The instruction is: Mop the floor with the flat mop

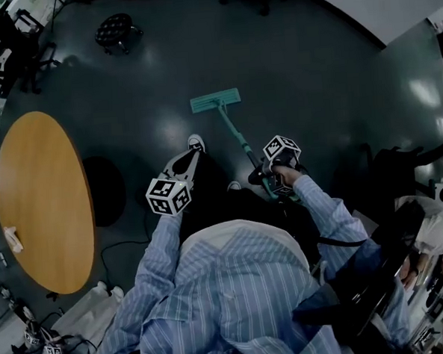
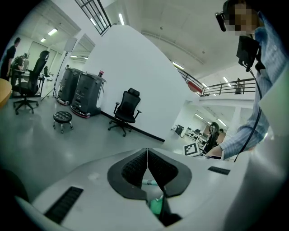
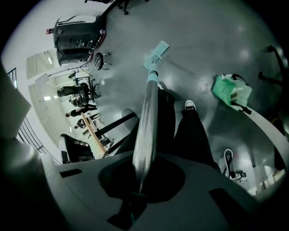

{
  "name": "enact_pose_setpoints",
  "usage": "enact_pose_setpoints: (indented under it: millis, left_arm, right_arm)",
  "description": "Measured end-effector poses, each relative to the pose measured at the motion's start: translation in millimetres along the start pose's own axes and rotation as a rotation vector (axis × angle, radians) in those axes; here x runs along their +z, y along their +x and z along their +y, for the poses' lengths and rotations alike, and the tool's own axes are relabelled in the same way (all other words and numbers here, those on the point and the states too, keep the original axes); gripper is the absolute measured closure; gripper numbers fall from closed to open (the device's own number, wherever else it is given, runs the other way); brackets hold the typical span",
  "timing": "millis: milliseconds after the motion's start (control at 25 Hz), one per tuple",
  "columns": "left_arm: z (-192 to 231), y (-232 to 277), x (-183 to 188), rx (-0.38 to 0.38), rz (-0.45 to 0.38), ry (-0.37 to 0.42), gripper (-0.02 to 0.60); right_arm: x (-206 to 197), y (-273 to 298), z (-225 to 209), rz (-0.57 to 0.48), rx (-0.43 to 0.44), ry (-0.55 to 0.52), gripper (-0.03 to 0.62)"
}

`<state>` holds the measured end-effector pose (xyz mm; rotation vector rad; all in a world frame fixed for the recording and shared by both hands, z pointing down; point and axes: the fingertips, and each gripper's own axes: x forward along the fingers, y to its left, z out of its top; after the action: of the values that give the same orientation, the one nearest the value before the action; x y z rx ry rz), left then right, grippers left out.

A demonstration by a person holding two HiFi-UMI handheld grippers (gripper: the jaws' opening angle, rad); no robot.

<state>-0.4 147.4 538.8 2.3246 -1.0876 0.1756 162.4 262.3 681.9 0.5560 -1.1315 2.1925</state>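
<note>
The flat mop's teal head (image 1: pixel 215 100) lies flat on the dark floor in front of the person's feet. Its silver and teal handle (image 1: pixel 238 138) slants back to my right gripper (image 1: pixel 262 174), which is shut on the upper shaft. In the right gripper view the metal handle (image 3: pixel 148 113) runs from the right gripper (image 3: pixel 143 175) down to the mop head (image 3: pixel 156 50). My left gripper (image 1: pixel 185 164) hangs to the left of the handle, apart from it. In its own view the left gripper (image 2: pixel 147 157) is shut, its ribbed pads (image 2: pixel 133 168) pressed together with nothing seen between them.
An oval wooden table (image 1: pixel 39 198) stands at the left, with a cable on the floor beside it. A black stool (image 1: pixel 115 28) and office chairs sit at the far left. A green bag (image 3: pixel 230 90) lies on the floor to the right. Dark bags and equipment (image 1: pixel 401 169) crowd the right side.
</note>
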Motion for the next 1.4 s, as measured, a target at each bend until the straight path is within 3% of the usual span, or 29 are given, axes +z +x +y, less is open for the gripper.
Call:
enact_pose_setpoints:
  millis: [160, 440, 800, 1080, 1240, 1400]
  left_arm:
    - [-12, -14, -10, 0.004, -0.031, -0.014, 0.574]
    - [-30, -30, -3, -0.019, -0.051, 0.036, 0.574]
    - [-27, -44, -2, -0.014, -0.070, -0.001, 0.574]
    - [-33, -34, 6, -0.004, -0.072, -0.001, 0.574]
    - [-52, -32, 6, 0.002, -0.068, -0.004, 0.574]
    - [-91, -65, -1, -0.013, -0.068, 0.001, 0.574]
  right_arm:
    - [-28, 5, -22, 0.010, -0.017, 0.005, 0.568]
    - [-67, 5, -30, 0.048, -0.043, -0.012, 0.568]
    - [-94, -1, -42, 0.088, -0.076, -0.012, 0.568]
    - [-90, -9, -42, 0.104, -0.094, -0.037, 0.566]
    - [-100, -22, -51, 0.104, -0.071, -0.031, 0.566]
    - [-149, -24, -62, 0.093, -0.076, -0.048, 0.566]
